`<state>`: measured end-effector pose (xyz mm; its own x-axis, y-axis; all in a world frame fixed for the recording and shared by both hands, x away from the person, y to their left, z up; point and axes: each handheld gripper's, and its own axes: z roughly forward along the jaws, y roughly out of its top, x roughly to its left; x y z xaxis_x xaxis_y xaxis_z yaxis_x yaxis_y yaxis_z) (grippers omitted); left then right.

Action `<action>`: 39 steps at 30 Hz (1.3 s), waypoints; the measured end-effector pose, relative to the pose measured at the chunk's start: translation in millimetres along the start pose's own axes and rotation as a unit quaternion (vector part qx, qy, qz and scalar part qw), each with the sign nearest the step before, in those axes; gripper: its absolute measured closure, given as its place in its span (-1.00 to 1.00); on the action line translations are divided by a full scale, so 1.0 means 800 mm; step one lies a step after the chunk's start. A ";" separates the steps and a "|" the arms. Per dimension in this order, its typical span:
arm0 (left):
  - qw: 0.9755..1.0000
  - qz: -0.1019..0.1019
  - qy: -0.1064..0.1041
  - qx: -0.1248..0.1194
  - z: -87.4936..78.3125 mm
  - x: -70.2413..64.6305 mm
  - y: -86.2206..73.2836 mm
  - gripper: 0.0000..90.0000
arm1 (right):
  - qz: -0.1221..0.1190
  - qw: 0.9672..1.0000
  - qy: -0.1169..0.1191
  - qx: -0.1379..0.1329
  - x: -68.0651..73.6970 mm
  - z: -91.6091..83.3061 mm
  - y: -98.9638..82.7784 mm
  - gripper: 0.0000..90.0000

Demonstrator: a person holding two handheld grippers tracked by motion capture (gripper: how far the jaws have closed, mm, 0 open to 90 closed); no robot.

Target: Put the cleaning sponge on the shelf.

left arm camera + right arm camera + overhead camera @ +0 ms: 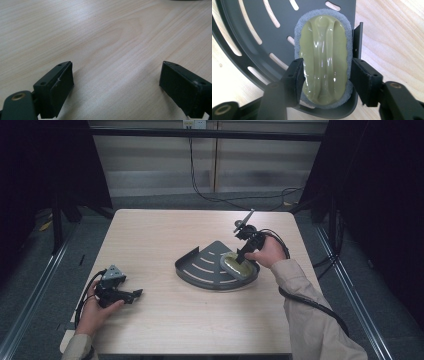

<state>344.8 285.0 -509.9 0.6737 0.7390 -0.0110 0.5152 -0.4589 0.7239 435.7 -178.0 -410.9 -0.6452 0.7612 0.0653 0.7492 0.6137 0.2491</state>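
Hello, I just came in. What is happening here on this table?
A person works with a hand-held gripper in each hand. The right hand-held gripper has its jaws on either side of an olive-green scrubbing pad with a grey sponge base, which lies in a dark slotted tray. The left hand-held gripper is open over bare table, holding nothing.

A: What sits between the tongs (325, 75)?
B: An olive-green sponge (325, 62) with a grey scouring rim, lying on a dark slotted tray (249, 30).
A: Are the jaws gripping it?
B: They stand one at each side, touching its edges; the pale wooden bench (392, 32) lies beyond
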 end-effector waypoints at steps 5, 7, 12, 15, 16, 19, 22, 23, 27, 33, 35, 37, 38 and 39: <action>1.000 -0.002 -0.001 0.000 0.000 0.000 0.000 -0.74 | 0.003 1.000 0.001 -0.002 0.000 -0.001 -0.002 -0.14; 1.000 -0.002 -0.001 0.000 0.000 0.000 0.000 -0.74 | 0.005 1.000 0.001 -0.004 0.001 -0.002 -0.004 -0.24; 1.000 -0.001 -0.001 0.000 0.000 0.000 0.000 -0.74 | 0.006 1.000 0.002 -0.007 0.004 -0.004 -0.007 -0.35; 1.000 -0.001 -0.001 0.000 0.000 0.000 0.000 -0.74 | 0.006 1.000 0.002 -0.007 0.004 -0.005 -0.009 -0.41; 1.000 -0.001 -0.001 0.000 0.000 0.000 0.000 -0.74 | 0.007 1.000 0.001 -0.006 0.004 -0.006 -0.010 -0.44; 1.000 -0.002 -0.001 0.000 0.000 0.000 0.000 -0.74 | 0.010 1.000 0.004 -0.008 0.004 -0.007 -0.012 -0.50; 1.000 -0.002 -0.001 -0.001 0.000 0.000 0.000 -0.74 | 0.010 1.000 0.007 -0.010 0.003 -0.009 -0.016 -0.55; 1.000 -0.002 -0.001 0.000 0.000 0.000 0.000 -0.74 | 0.012 1.000 0.007 -0.009 0.003 -0.010 -0.017 -0.56; 1.000 -0.003 -0.006 0.002 0.000 0.000 0.000 -0.74 | 0.012 1.000 0.010 -0.015 0.004 -0.014 -0.021 -0.58; 1.000 0.001 -0.005 0.004 -0.001 0.001 0.000 -0.74 | 0.006 1.000 0.013 -0.017 0.007 -0.018 -0.029 -0.59; 1.000 0.001 -0.003 0.002 0.000 0.001 0.000 -0.74 | 0.004 1.000 0.014 -0.019 0.008 -0.020 -0.031 -0.60; 1.000 0.001 -0.002 0.002 0.000 0.000 0.000 -0.74 | 0.006 1.000 0.016 -0.020 0.009 -0.022 -0.033 -0.61; 1.000 0.000 -0.004 0.003 -0.001 0.001 0.000 -0.74 | 0.003 1.000 0.015 -0.024 0.009 -0.023 -0.035 -0.61; 1.000 0.000 -0.005 0.003 -0.001 0.000 0.000 -0.74 | 0.003 1.000 0.016 -0.024 0.009 -0.024 -0.036 -0.61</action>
<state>344.8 285.5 -509.6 0.6783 0.7346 -0.0178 0.5191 -0.4619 0.7192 406.8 -194.3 -399.0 -0.6460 0.7570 0.0984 0.7453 0.5976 0.2956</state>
